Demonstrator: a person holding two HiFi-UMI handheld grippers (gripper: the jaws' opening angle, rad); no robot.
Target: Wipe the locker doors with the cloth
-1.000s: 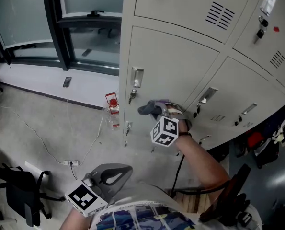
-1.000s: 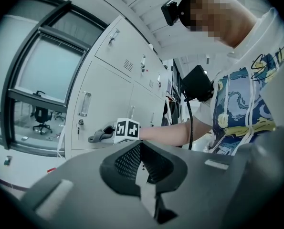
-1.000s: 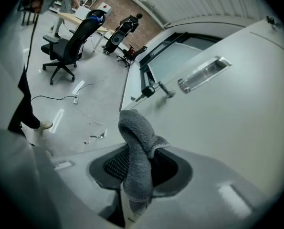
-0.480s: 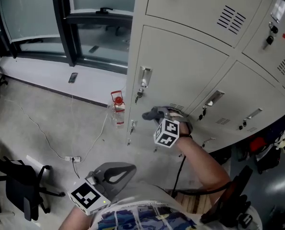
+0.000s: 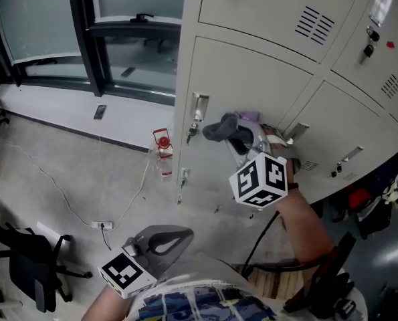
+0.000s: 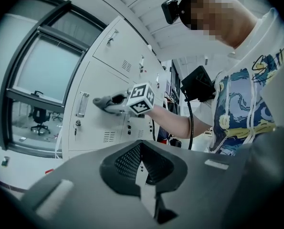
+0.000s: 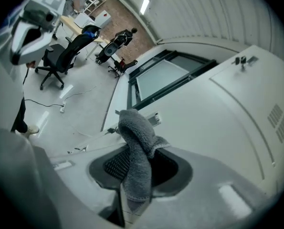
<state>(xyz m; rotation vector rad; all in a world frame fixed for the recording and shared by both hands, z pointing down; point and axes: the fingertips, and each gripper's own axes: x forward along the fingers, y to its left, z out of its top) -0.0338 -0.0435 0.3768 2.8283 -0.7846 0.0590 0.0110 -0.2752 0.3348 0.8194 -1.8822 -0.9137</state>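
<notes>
Nearest the person, the left tool hangs low by the body, well apart from the lockers, its jaws together with nothing between them. It seems to play no part in this step. Farther out, the right tool is raised toward the lockers and clamps a grey cloth, whose free end folds up and over ahead of its jaws. Seen from the head view, that bunched end sits just beside the latch of the locker door straight ahead of the right tool, at or just off the panel; real contact cannot be confirmed. The wiping therefore looks under way on this one door, near its handle edge. No damp trace or change in sheen shows on the paint, so how much is already cleaned cannot be read. The wide panel beyond the cloth, the doors to the right tool's right and the row above probably remain. Far below stands a red-capped bottle on the floor.
</notes>
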